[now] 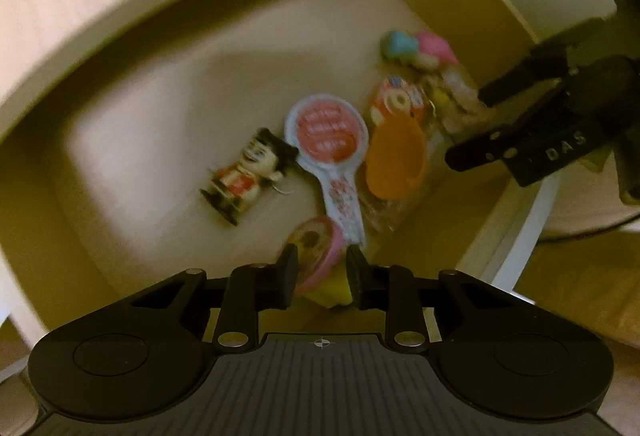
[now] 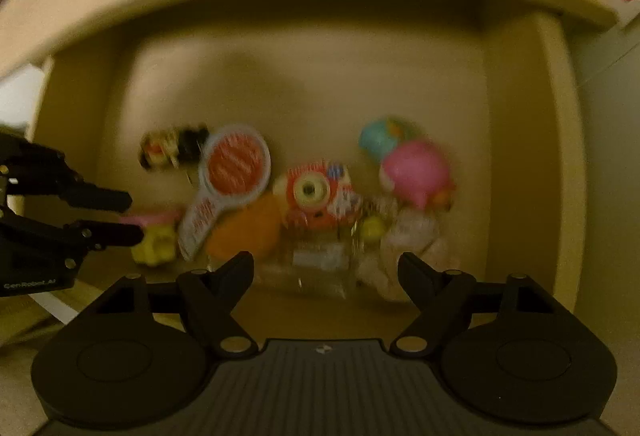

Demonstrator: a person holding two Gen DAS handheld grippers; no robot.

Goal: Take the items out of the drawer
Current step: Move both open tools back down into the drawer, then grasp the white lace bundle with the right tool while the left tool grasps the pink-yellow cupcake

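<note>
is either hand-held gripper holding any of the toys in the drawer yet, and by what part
Nothing is held. The left hand-held gripper brackets the pink and yellow toy without gripping it; the right hand-held gripper hangs open above the clear packet.

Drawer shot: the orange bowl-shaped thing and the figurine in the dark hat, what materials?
Orange scoop: probably moulded plastic, one flat colour, smooth, thin raised rim. Figurine: probably painted hard plastic or resin, solid colour blocks, rigid shape; blur leaves the finish unclear. Drawer floor: matte pale board.

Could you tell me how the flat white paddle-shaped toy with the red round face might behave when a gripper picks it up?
The flat white paddle-shaped toy looks thin and probably light and stiff. Lying flat on the drawer floor, its edges may be awkward to pinch.
</note>
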